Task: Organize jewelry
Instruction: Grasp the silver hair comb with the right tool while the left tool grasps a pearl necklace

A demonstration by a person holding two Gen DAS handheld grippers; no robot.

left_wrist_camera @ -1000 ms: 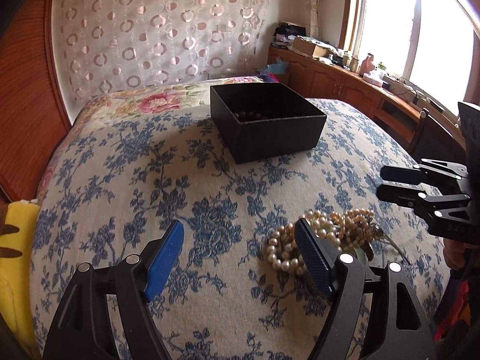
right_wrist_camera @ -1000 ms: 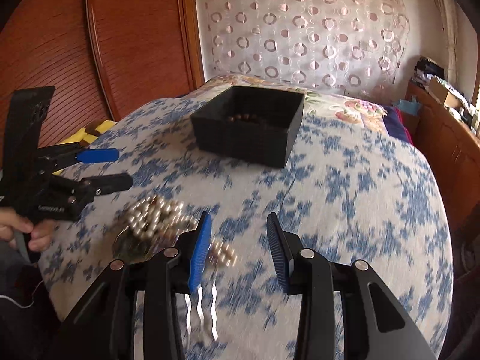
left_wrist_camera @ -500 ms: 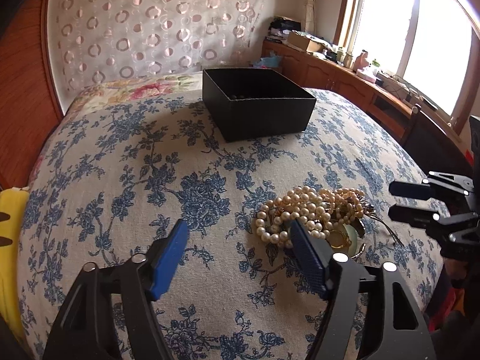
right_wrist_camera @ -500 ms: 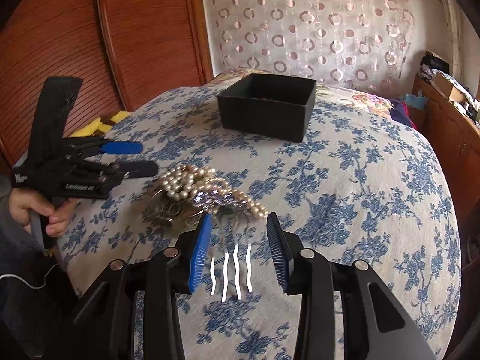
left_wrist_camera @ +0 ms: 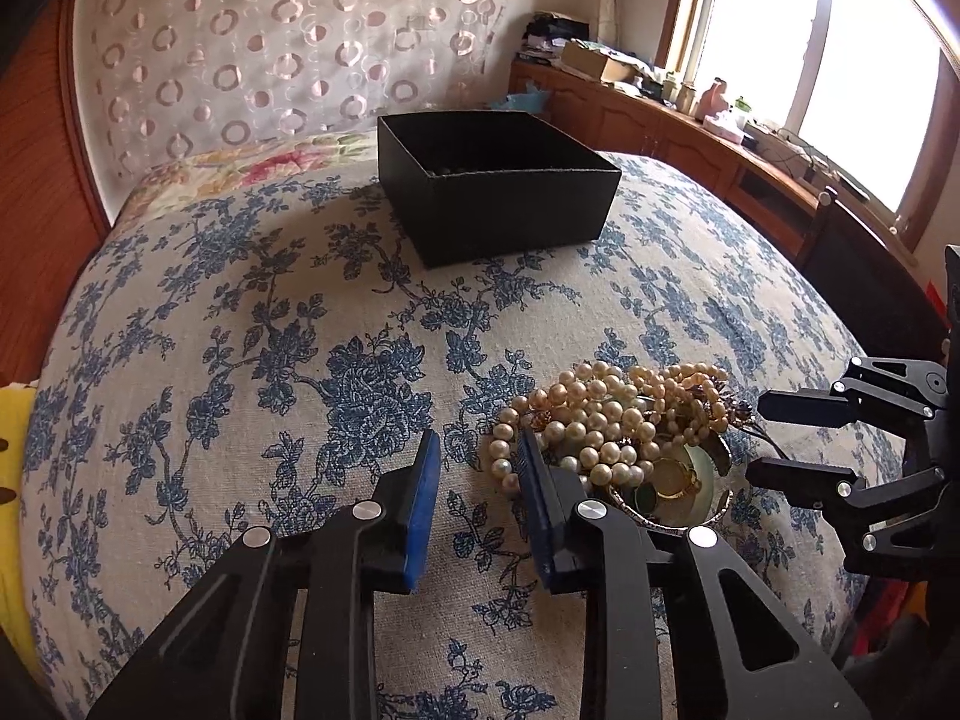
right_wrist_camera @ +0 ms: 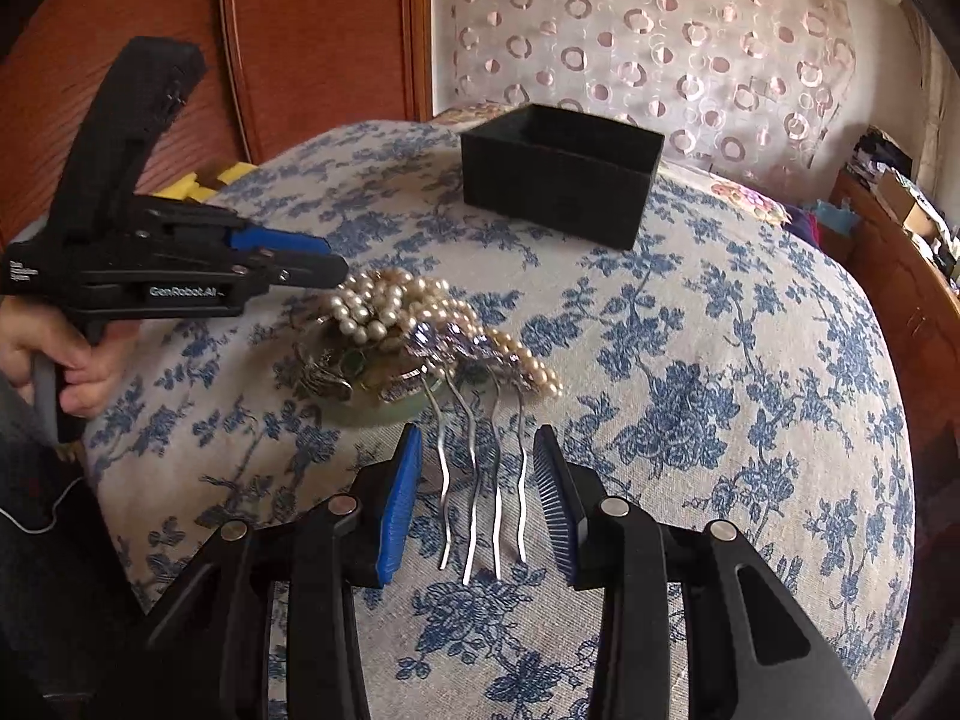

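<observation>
A heap of pearl necklaces (left_wrist_camera: 606, 420) and other jewelry lies on the blue-flowered bedspread (left_wrist_camera: 288, 324); it also shows in the right wrist view (right_wrist_camera: 384, 312). A silver hair comb (right_wrist_camera: 480, 480) with wavy prongs sticks out of the heap toward me. A black open box (left_wrist_camera: 498, 192) stands farther back, also seen in the right wrist view (right_wrist_camera: 558, 174). My left gripper (left_wrist_camera: 477, 459) is open, empty, just left of the heap. My right gripper (right_wrist_camera: 477, 468) is open, its fingers on either side of the comb's prongs without touching.
A wooden headboard (right_wrist_camera: 300, 48) and a patterned curtain (left_wrist_camera: 270, 42) rise behind the bed. A wooden sideboard (left_wrist_camera: 690, 126) with clutter runs under the window on the right. A yellow object (left_wrist_camera: 12, 480) lies at the bed's left edge.
Both grippers have moved in toward the jewelry heap. My left gripper's fingers have narrowed. The comb's prongs now lie between my right gripper's fingers.
</observation>
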